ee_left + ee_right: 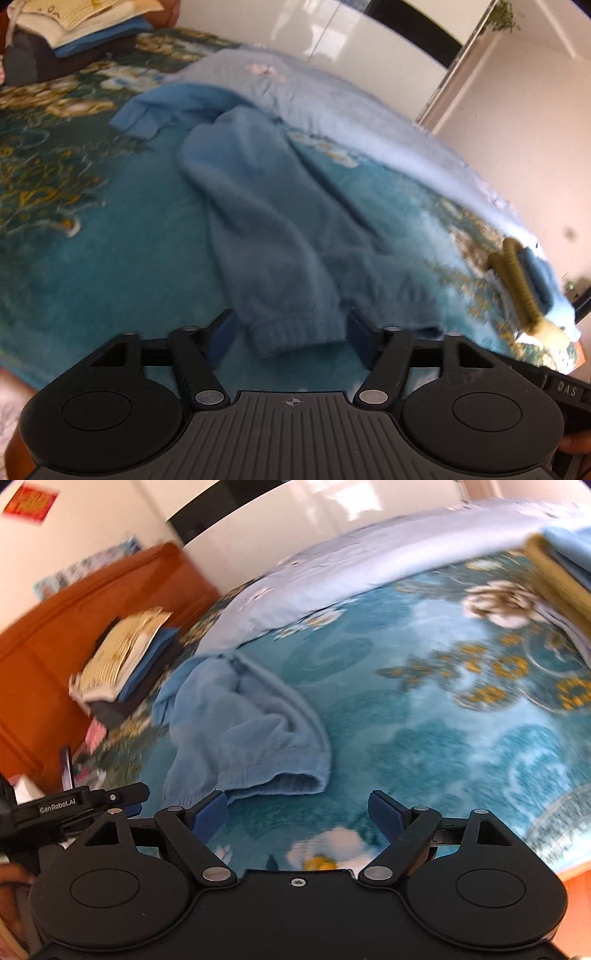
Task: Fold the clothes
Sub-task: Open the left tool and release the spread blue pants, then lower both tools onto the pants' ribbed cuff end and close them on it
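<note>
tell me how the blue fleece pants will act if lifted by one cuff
The pants look soft and rumpled, so they would likely hang limp and trail. The fuzzy pile and ribbed cuff should grip well, not slip. Probably light; the left gripper straddles the cuff, open.

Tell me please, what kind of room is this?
Most likely a bedroom: a bed with a teal floral bedspread, a light blue quilt along it, and a stack of folded clothes by the wooden headboard.

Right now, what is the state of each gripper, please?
Left gripper: open, the cuff of the blue garment lies between its pads, not pressed.
Right gripper: open, holding nothing.
</note>
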